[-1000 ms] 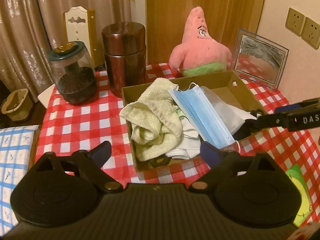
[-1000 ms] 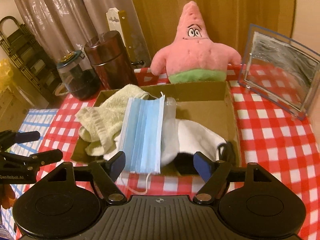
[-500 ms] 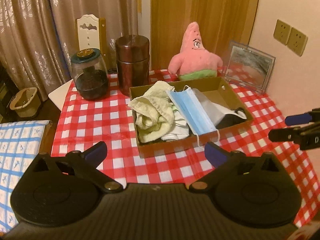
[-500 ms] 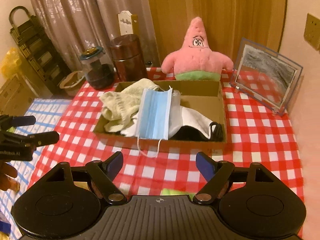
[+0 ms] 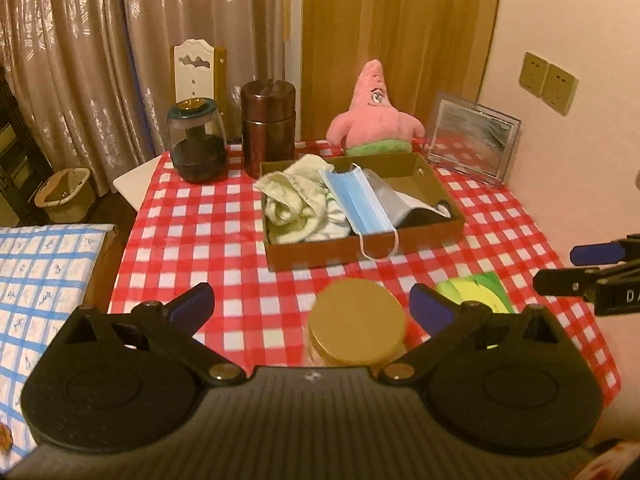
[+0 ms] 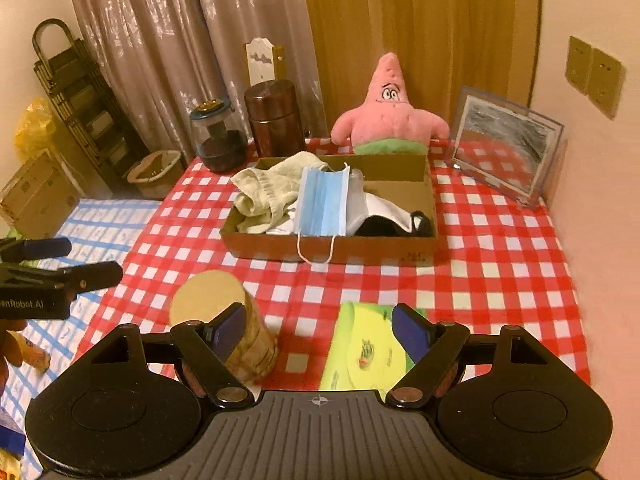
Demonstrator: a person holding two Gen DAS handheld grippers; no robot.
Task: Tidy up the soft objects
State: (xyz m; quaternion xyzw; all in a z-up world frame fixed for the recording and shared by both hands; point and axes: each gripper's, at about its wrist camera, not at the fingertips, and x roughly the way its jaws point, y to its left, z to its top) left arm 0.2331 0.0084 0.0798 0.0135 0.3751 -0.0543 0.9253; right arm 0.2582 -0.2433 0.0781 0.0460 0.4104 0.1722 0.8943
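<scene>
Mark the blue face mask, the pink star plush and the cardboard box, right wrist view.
blue face mask (image 6: 323,202), right wrist view, middle of the pleated panel.
pink star plush (image 6: 389,120), right wrist view, its belly.
cardboard box (image 6: 376,251), right wrist view, near front wall.

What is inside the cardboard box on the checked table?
In the cardboard box: a yellow-green towel, a blue face mask lying over a white cloth, and something black. What lies beneath them is hidden.
</scene>
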